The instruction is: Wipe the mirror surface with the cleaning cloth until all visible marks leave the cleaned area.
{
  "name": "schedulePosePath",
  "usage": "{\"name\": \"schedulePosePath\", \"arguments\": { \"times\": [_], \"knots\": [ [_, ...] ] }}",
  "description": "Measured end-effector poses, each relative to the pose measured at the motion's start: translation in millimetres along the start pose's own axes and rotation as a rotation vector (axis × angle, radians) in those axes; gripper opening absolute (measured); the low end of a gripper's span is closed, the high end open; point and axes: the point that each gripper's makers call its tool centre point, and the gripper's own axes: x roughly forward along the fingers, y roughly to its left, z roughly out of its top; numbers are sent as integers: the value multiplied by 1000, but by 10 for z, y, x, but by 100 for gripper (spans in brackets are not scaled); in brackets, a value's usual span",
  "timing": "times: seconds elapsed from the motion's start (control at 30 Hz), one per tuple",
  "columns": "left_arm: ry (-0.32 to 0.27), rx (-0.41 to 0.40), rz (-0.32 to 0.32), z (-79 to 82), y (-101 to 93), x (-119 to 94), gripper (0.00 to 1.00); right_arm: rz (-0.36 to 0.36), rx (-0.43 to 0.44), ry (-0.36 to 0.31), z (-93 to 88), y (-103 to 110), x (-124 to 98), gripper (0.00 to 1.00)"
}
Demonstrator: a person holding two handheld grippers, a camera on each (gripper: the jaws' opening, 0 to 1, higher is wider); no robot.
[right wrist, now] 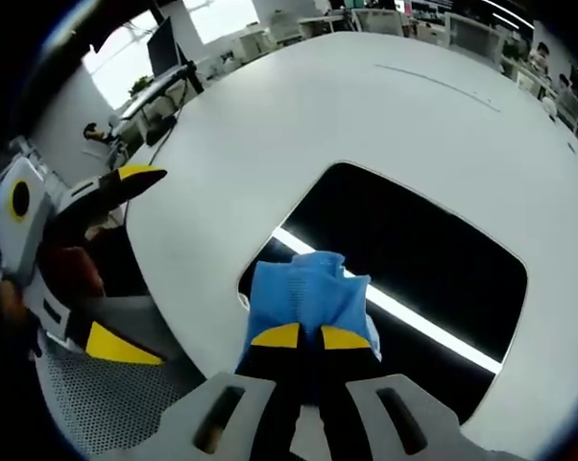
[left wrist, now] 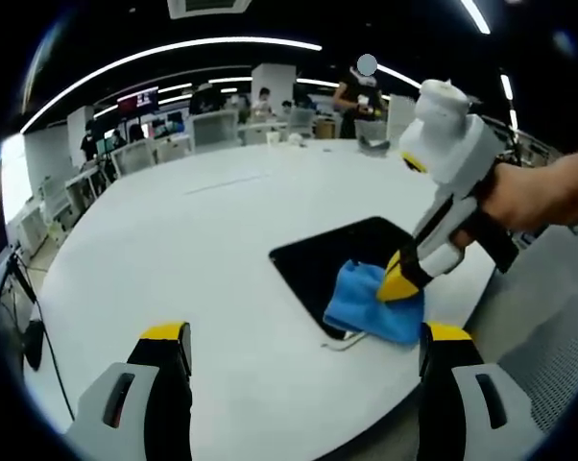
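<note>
Right gripper (right wrist: 301, 337): fingers pressed together on a bunched blue cloth (right wrist: 308, 293), pinching it near its closer edge so most of the fabric fans out ahead of the fingertips and lies flat on the mirror (right wrist: 414, 250). That grip makes sense for wiping: the pad of cloth leads, the yellow tips stay behind it and off the glass. The cloth sits on the mirror's near corner, so I judge the wipe is at the edge with most of the surface ahead of the fingers not yet covered. The mirror lies flat on the white table (right wrist: 270, 125), dark, reflecting a bright ceiling strip just beyond the cloth; I can't make out any marks on it at this size. Left gripper (left wrist: 303, 351): fingers spread wide, nothing between them, hovering over bare table (left wrist: 174, 240) short of the mirror (left wrist: 332, 254), apparently parked so it keeps cloth (left wrist: 371, 305), mirror and the right gripper (left wrist: 401, 279) in sight without blocking the stroke. Far beyond the fingers: office desks, chairs, a few people.
</note>
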Motion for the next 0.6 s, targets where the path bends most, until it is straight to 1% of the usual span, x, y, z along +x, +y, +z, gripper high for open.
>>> {"name": "schedulePosePath", "arguments": {
  "times": [0.2, 0.37, 0.53, 0.6],
  "knots": [
    [2, 2, -5, 3, -20, -11, 99, -5, 8, -12, 2, -1, 2, 0],
    [2, 3, 1, 1, -10, -13, 99, -13, -9, -16, 7, -2, 1, 0],
    [-8, 6, 5, 25, -5, -21, 99, -7, -7, -14, 5, 1, 0, 0],
    [-15, 22, 10, 46, 3, -19, 99, -6, -12, -13, 4, 3, -1, 0]
  ]
}}
